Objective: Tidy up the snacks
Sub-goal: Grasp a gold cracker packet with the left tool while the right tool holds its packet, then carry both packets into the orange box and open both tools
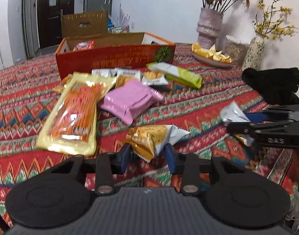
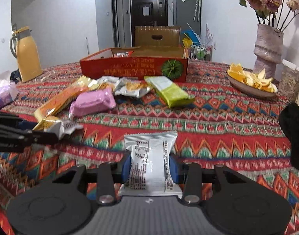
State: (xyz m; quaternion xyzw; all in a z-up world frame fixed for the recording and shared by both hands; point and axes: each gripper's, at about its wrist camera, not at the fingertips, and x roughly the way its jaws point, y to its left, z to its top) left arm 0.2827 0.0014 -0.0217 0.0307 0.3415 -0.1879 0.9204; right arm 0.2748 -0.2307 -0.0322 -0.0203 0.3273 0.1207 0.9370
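Left wrist: left gripper (image 1: 147, 152) pinches crinkly gold packet (image 1: 149, 137); right gripper (image 2: 151, 166) pinches flat silver sachet (image 2: 151, 160).

A table under a patterned cloth (image 2: 218, 117) carries a red box (image 2: 133, 68) toward its far edge, a snack pile (image 2: 102, 94) before it, and apparently an orange-peel dish (image 2: 251, 84) right.

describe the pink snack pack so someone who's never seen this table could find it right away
Start at the long red cardboard box at the far side of the patterned tablecloth; a heap of snacks lies in front of it. The pink snack pack sits at the heap's near edge, beside the long yellow-orange bag. It is the only plain pink, squarish, puffy wrapper there.
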